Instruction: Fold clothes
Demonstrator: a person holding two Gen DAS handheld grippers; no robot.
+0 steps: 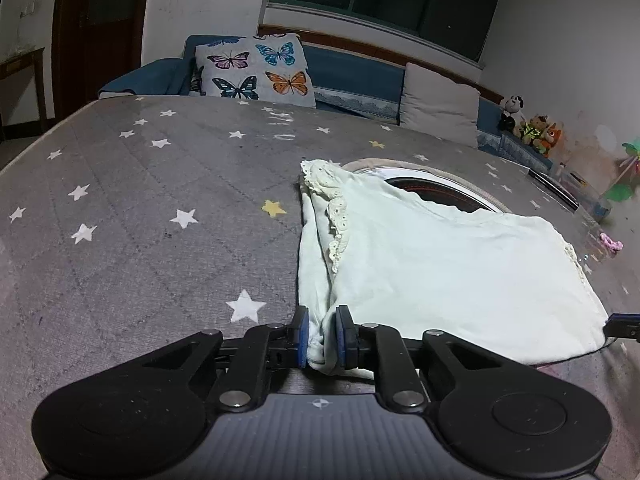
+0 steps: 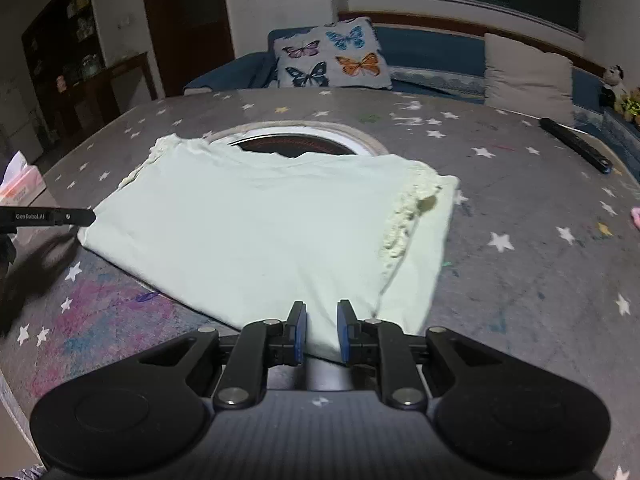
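Note:
A pale green garment (image 1: 440,264) with lace-trimmed sleeves lies folded flat on the grey star-patterned tablecloth (image 1: 140,200). My left gripper (image 1: 322,332) is shut on a bunched bit of the garment's near left corner, with cloth squeezed between the blue pads. In the right wrist view the garment (image 2: 260,232) spreads ahead, and my right gripper (image 2: 321,330) is shut on its near right hem. The left gripper's finger (image 2: 76,216) shows at the garment's left corner, and the right gripper's finger (image 1: 624,324) shows at the far right of the left wrist view.
A dark round dish with a white rim (image 2: 296,142) is partly covered by the garment's far edge. A black remote (image 2: 576,144) lies at the back right and a tissue box (image 2: 20,188) at the left. Behind the table stands a blue sofa with a butterfly cushion (image 1: 256,68).

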